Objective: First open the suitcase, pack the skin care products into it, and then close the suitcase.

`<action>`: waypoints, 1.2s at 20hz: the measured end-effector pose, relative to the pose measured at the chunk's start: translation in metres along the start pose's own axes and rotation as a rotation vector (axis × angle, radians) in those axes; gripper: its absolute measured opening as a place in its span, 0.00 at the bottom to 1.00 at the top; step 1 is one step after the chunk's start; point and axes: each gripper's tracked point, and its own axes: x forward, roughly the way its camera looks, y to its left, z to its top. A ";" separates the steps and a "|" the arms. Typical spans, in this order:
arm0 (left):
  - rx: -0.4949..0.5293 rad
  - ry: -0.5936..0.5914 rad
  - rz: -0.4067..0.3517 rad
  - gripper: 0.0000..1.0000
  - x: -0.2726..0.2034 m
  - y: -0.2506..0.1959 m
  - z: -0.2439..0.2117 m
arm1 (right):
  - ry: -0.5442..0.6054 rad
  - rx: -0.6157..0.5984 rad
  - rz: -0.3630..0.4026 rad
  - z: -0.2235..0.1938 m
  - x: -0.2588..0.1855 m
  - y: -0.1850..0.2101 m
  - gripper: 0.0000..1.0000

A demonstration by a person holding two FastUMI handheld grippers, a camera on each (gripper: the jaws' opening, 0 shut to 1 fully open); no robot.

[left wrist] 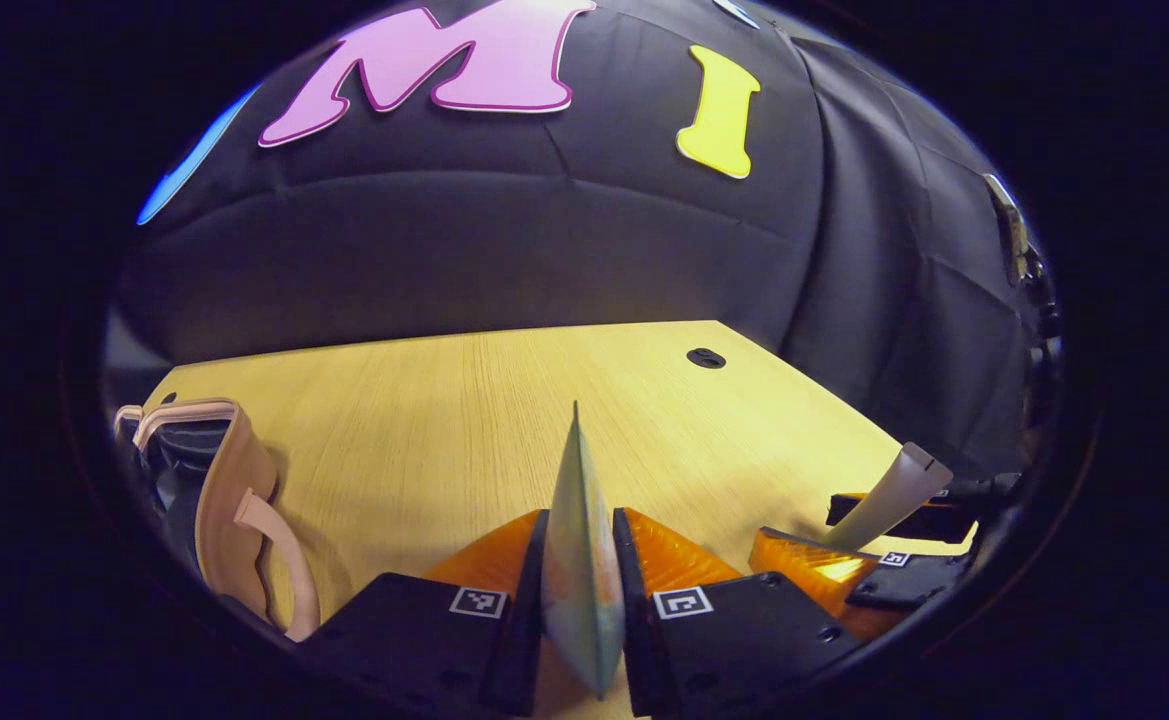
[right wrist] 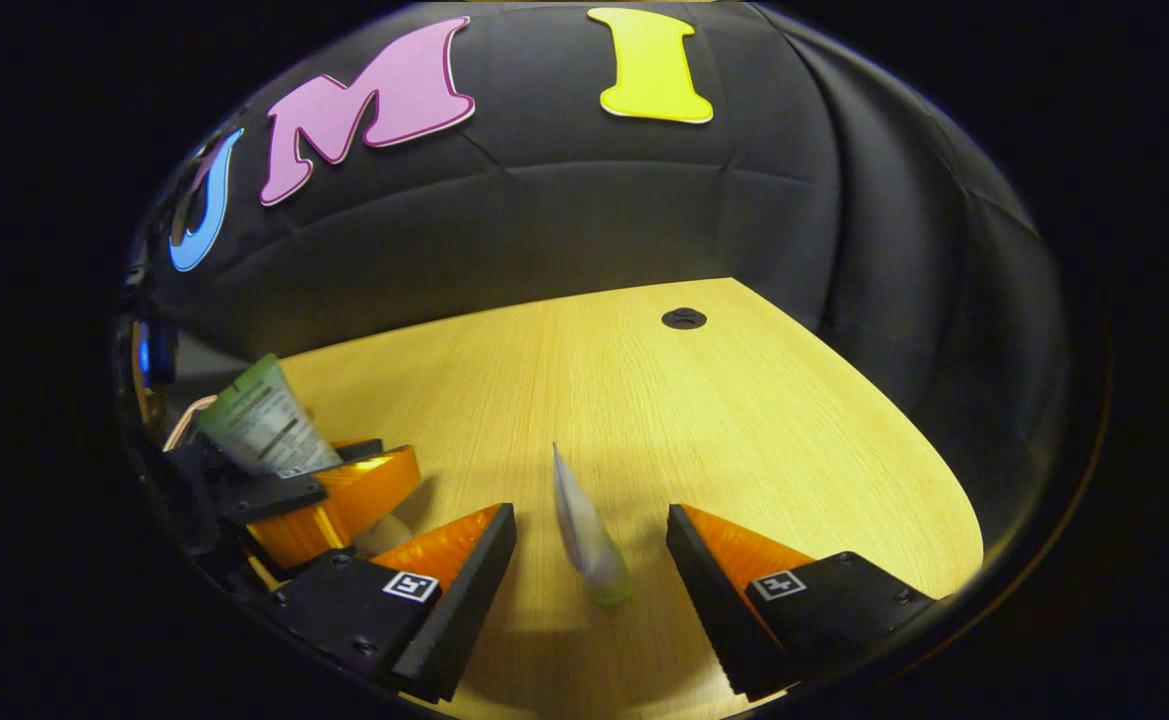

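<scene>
2 tubes, left tool (left wrist: 581, 560) clamping tube (left wrist: 580, 560), suitcase (left wrist: 214, 500) cut off

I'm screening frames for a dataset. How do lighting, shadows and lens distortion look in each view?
Left gripper view: the fisheye bows the table edge; warm light; the held tube in the left tool looks sharp. Right gripper view: same bowing, soft shadows on the table around the pale tube inside the open right tool, glare on the left tool.

Each gripper (left wrist: 581, 560) (right wrist: 592, 560) had wedge-shaped fingers with ribbed inner faces, set on black blocks (left wrist: 744, 625) fixed with small screws (right wrist: 354, 647). A square black-and-white marker (left wrist: 682, 602) sat on each block.
</scene>
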 end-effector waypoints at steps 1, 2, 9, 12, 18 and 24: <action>-0.010 0.004 0.005 0.39 -0.003 0.003 -0.002 | 0.001 0.000 -0.007 -0.001 0.005 0.000 0.90; -0.015 0.009 0.011 0.39 -0.007 0.005 -0.004 | 0.000 -0.004 -0.016 -0.001 0.010 -0.002 0.81; -0.022 0.008 0.046 0.39 -0.032 0.018 -0.005 | -0.032 -0.040 0.053 0.008 0.008 0.009 0.29; -0.041 -0.048 0.033 0.39 -0.052 0.018 0.013 | -0.054 -0.109 0.076 0.020 -0.015 0.018 0.29; -0.059 -0.149 0.023 0.39 -0.143 0.039 0.054 | -0.109 -0.164 0.130 0.058 -0.088 0.067 0.29; -0.123 -0.129 0.201 0.35 -0.232 0.152 0.068 | -0.166 -0.191 0.243 0.093 -0.154 0.150 0.29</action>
